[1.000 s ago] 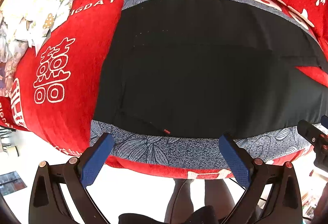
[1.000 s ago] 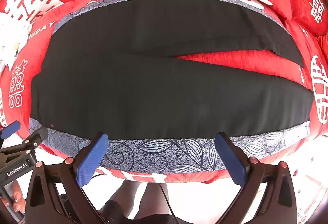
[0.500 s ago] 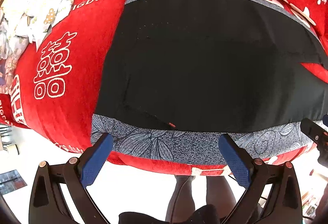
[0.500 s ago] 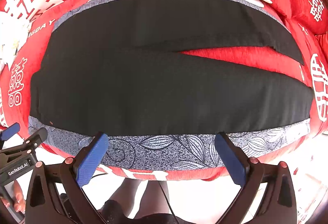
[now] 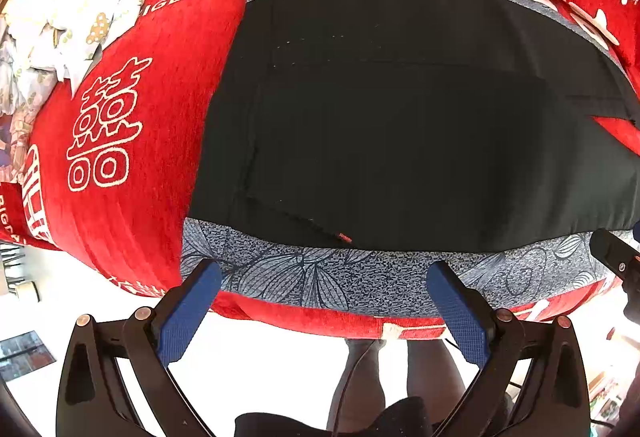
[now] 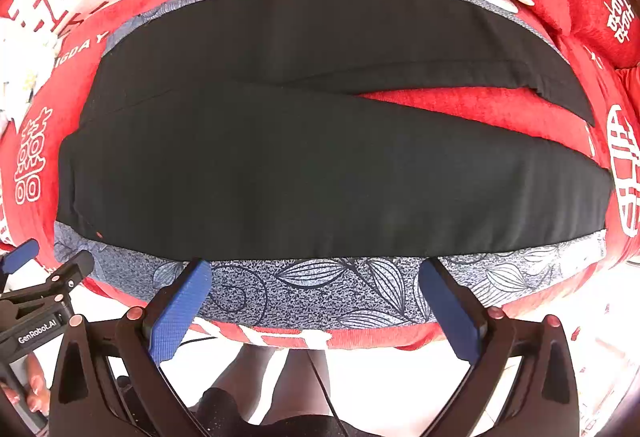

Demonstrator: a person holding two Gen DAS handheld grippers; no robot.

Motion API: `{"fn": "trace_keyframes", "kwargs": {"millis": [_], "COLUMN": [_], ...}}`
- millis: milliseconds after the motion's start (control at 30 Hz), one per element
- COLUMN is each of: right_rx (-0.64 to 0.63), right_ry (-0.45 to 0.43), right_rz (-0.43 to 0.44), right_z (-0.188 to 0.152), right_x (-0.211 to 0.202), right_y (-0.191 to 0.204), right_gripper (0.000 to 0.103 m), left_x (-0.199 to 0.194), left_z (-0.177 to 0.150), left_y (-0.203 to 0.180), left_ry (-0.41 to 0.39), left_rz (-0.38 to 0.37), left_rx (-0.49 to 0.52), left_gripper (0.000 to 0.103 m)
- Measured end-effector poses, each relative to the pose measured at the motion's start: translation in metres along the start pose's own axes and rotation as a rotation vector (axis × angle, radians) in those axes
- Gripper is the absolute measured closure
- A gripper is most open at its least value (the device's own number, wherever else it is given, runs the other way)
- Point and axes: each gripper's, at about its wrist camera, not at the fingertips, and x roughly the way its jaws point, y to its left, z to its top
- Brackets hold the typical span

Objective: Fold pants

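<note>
Both of my grippers hang wide open with nothing between the blue pads. On the left gripper [image 5: 324,289] the fingers [image 5: 188,311] are spread far apart, tips over the near edge of the grey leaf-print cloth [image 5: 304,281]; whether they touch it I cannot tell. The right gripper [image 6: 316,287] is the same: fingers [image 6: 450,307] splayed, empty, poised over that patterned strip [image 6: 320,289]. At the left edge of the right wrist view I see my left gripper's black frame [image 6: 36,301], with a person's hand [image 6: 34,389] below it.

Under everything lies a red plush cover [image 5: 132,197] with white characters and lettering, raised like a cushion or bed. The grey cloth sits on it, showing as a band along the near and far sides of the garment. A crumpled white floral fabric [image 5: 60,21] is bunched at the far left corner. Below the near edge the floor looks bright and washed out, and a person's legs [image 5: 380,377] stand there.

The black pants [image 6: 300,165] lie flat on the grey cloth, long axis running left to right across my view. The waist end is on the left [image 5: 224,117], and the two legs run out to the right, parting in a narrow wedge where red shows through [image 6: 480,105]. The nearer leg lies along the front edge, just beyond both grippers.
</note>
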Motion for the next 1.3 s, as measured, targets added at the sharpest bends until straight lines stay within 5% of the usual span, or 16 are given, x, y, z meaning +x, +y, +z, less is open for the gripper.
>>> {"fn": "trace_keyframes", "kwargs": {"millis": [1300], "right_rx": [-0.007], "right_ry": [0.013], "right_rz": [-0.005], "right_z": [0.002], "right_x": [0.007], "right_y": [0.015], "right_gripper": [0.0], "left_x": [0.009], "left_z": [-0.004], "left_y": [0.011], "left_ry": [0.016], "left_rz": [-0.012], "left_rx": [-0.012], "left_gripper": [0.0]}}
